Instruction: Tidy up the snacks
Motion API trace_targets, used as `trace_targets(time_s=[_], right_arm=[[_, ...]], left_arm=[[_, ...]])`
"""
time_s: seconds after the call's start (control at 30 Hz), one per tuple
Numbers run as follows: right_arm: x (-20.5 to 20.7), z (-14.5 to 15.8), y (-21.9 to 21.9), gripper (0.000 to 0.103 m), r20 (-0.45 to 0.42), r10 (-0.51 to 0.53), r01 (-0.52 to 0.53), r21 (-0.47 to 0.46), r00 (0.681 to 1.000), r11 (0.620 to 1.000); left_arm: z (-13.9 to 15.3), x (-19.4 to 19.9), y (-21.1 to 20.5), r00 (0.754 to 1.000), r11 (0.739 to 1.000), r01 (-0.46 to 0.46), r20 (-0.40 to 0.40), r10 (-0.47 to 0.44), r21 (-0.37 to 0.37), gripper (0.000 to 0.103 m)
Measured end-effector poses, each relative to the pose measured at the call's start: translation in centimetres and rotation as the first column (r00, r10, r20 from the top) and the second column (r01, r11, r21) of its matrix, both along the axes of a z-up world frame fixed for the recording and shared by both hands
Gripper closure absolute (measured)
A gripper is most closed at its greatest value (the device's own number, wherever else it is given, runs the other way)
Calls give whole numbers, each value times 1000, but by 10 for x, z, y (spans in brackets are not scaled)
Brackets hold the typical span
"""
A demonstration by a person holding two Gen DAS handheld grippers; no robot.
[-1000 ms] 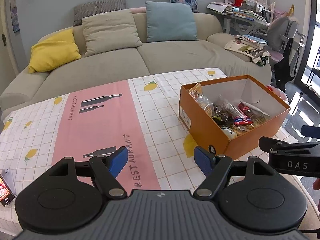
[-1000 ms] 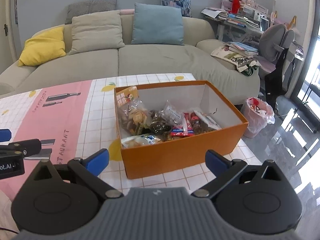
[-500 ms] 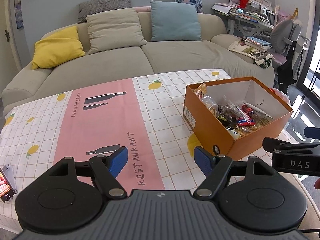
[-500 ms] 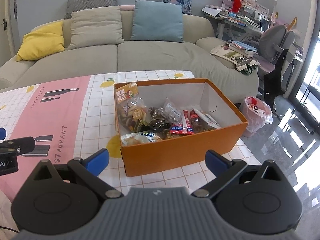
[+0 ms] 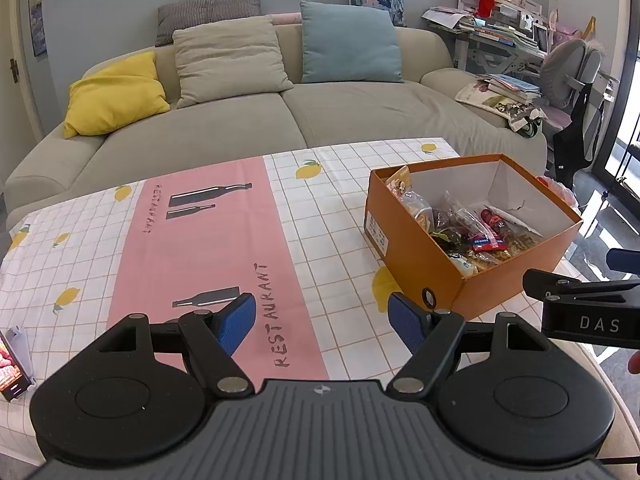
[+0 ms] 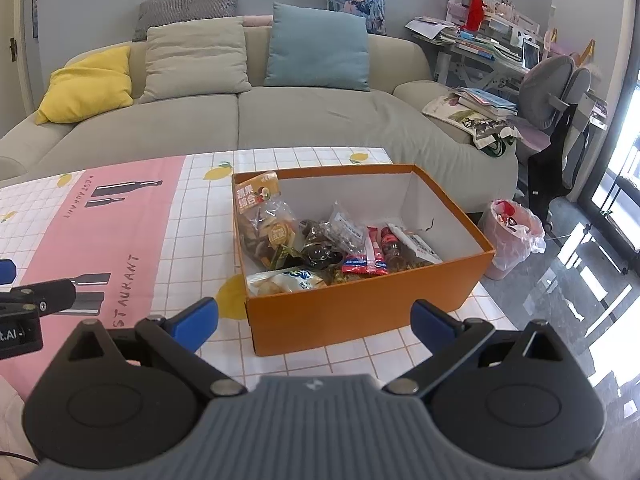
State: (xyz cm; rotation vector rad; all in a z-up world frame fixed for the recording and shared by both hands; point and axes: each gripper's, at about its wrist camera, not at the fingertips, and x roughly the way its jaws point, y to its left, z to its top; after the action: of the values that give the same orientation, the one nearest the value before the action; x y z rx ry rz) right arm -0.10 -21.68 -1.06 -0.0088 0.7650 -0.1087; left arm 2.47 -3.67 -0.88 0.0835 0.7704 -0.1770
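1. The left gripper (image 5: 322, 322) hung over the pink-striped tablecloth (image 5: 192, 248), its blue pads spread apart with nothing between them.
2. The right gripper (image 6: 314, 322) faced the orange box (image 6: 360, 312), jaws wide and empty.
3. The snacks (image 6: 320, 246) lay piled inside the box, at the table's right end.
4. A small packet (image 5: 12, 364), possibly another snack, sat at the table's near left edge.

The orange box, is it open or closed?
Open. The orange box has no lid on; its white inner walls and the snack packets inside show from above.
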Motion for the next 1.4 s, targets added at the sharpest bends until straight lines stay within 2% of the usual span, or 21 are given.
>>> trace_targets(time_s=[0.8,1.4], right_arm=[[-9,7,-2,3,27,3,-3,-2,1000,1000],[-9,3,3,3,8,21,-21,-1,1000,1000]], left_arm=[[7,-8,-2,1000,1000,0,6,0,-14,15],[7,-8,-1,1000,1000,-10,6,10,-10,15]])
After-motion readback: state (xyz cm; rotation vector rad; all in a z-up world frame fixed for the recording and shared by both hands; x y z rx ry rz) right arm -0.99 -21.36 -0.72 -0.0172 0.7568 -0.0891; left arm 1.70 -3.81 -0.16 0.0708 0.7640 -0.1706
